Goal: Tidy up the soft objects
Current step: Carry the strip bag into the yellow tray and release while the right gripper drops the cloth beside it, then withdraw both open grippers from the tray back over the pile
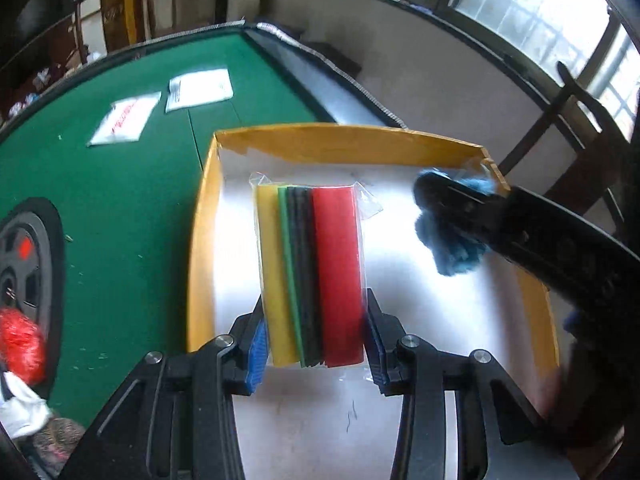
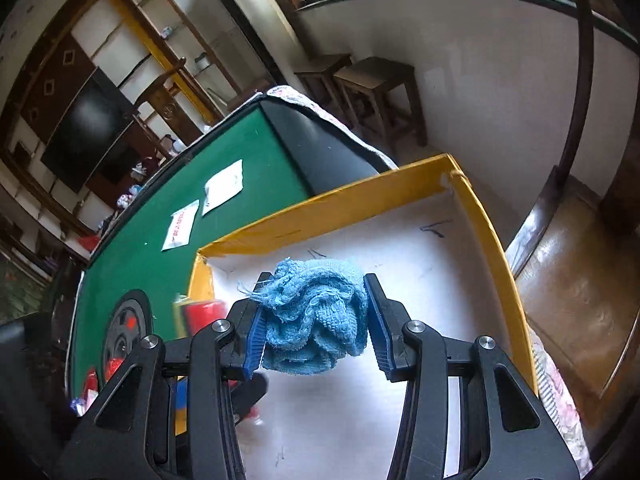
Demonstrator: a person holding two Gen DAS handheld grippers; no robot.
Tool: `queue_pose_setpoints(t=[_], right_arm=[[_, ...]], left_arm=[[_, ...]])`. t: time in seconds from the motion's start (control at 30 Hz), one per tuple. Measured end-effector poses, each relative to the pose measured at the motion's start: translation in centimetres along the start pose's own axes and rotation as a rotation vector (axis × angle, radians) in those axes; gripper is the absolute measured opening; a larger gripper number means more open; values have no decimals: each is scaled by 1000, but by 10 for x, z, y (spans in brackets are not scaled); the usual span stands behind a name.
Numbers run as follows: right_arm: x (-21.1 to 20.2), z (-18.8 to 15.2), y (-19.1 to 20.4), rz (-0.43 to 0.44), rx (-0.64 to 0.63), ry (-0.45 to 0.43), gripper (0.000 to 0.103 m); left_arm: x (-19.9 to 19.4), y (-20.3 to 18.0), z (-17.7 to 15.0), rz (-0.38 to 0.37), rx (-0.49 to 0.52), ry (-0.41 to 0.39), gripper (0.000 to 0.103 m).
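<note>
Fluffy blue cloth [image 2: 316, 316] sits squeezed in the right tool [image 2: 314, 322], while the left tool [image 1: 314, 344] pinches flat, shiny colored sheets [image 1: 312, 272].

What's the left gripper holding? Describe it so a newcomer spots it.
On the green table sits a yellow-walled box. Over its white floor, the left gripper clamps a clear-bagged sponge pack: flat yellow, green, dark and red slabs, unlike the crumpled blue cloth.

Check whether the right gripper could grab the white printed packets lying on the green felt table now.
Probably not: the right gripper is shut on the crumpled blue terry cloth over the yellow-walled box; the packets lie beyond it.
</note>
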State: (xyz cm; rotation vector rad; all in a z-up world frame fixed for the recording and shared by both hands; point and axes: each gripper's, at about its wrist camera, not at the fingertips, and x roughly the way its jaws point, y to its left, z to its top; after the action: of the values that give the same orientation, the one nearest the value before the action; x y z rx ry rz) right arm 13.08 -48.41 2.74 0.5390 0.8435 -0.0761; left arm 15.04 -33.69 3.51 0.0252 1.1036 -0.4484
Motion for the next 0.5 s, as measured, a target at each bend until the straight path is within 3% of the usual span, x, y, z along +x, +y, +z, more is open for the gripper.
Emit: queue_pose_setpoints(t=[0.2, 0.33, 0.5], right_arm=[[14, -5, -7, -45, 15, 50, 50], [3, -4, -7, -79, 15, 2, 70], [-9, -2, -9, -56, 24, -39, 71]], left_arm=[[2, -7, -2, 77, 23, -5, 45], [-4, -16, -5, 128, 75, 3, 46], [-24, -24, -19, 135, 115, -25, 46]])
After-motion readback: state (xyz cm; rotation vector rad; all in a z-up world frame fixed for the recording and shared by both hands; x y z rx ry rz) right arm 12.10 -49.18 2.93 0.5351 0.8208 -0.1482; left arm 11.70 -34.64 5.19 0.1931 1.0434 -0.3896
